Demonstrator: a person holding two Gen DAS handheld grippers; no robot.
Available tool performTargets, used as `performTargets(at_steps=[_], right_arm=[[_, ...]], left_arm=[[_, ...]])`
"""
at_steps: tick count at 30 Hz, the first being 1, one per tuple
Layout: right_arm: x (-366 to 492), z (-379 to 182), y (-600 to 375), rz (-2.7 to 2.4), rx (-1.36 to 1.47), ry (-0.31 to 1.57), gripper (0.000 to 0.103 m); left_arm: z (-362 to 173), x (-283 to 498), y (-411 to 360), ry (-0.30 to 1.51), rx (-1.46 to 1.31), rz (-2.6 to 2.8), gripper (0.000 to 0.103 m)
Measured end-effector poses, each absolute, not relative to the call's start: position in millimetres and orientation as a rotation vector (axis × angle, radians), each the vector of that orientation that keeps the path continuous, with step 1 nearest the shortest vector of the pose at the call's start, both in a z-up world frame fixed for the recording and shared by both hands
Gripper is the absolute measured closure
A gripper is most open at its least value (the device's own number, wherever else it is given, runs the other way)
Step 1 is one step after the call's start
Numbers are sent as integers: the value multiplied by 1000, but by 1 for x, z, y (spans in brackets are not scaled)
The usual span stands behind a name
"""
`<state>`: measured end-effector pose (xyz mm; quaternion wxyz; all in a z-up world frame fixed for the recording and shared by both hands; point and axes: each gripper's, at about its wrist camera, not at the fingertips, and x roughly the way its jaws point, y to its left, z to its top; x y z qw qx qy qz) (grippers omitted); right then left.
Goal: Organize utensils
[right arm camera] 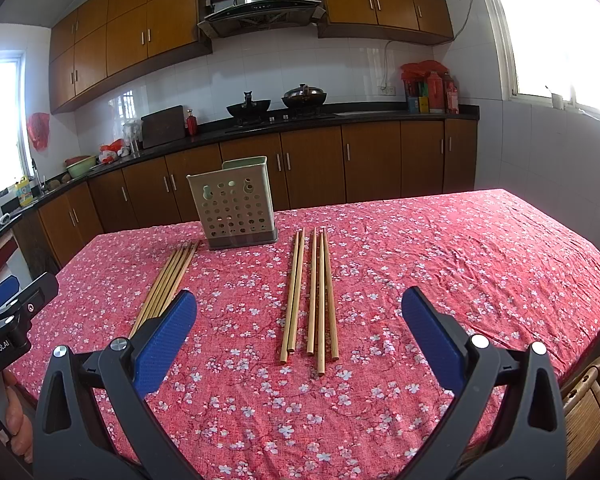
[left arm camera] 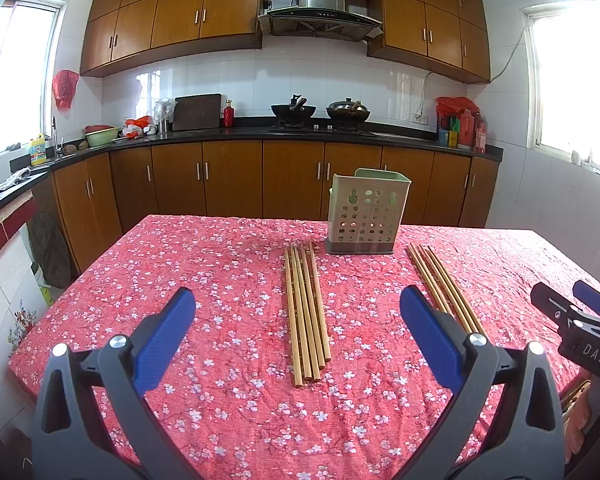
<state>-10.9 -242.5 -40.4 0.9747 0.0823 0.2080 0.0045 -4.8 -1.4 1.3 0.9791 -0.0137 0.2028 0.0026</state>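
Two groups of wooden chopsticks lie on the red floral tablecloth. The left bundle lies straight ahead of my open, empty left gripper; it also shows in the right wrist view. The right bundle lies spread ahead of my open, empty right gripper; it also shows in the left wrist view. A pale green perforated utensil holder stands upright behind the bundles, also in the right wrist view. Both grippers hover above the table's near edge.
The table fills the foreground, with edges at left, right and far side. Kitchen cabinets and a counter with woks run behind it. A wicker chair sits at the table's right near corner. The right gripper shows at the left wrist view's edge.
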Motion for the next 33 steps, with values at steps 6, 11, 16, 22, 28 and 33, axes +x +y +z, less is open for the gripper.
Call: performTargets(at_steps=[6, 11, 16, 22, 28, 33], right_arm=[[-11, -40, -243, 9, 167, 419, 2], [-11, -40, -243, 10, 167, 418, 2], [-11, -40, -243, 9, 168, 419, 2], [-11, -40, -244, 10, 168, 418, 2], [-12, -40, -244, 10, 169, 418, 2], [-12, -40, -243, 10, 169, 418, 2]], left_arm=[[1, -4, -1, 409, -26, 5, 4], [0, -3, -2, 408, -27, 6, 4], [1, -3, -2, 408, -27, 5, 4], [1, -3, -2, 409, -27, 5, 4], [1, -3, -2, 408, -26, 6, 4], [1, -3, -2, 408, -26, 5, 4]])
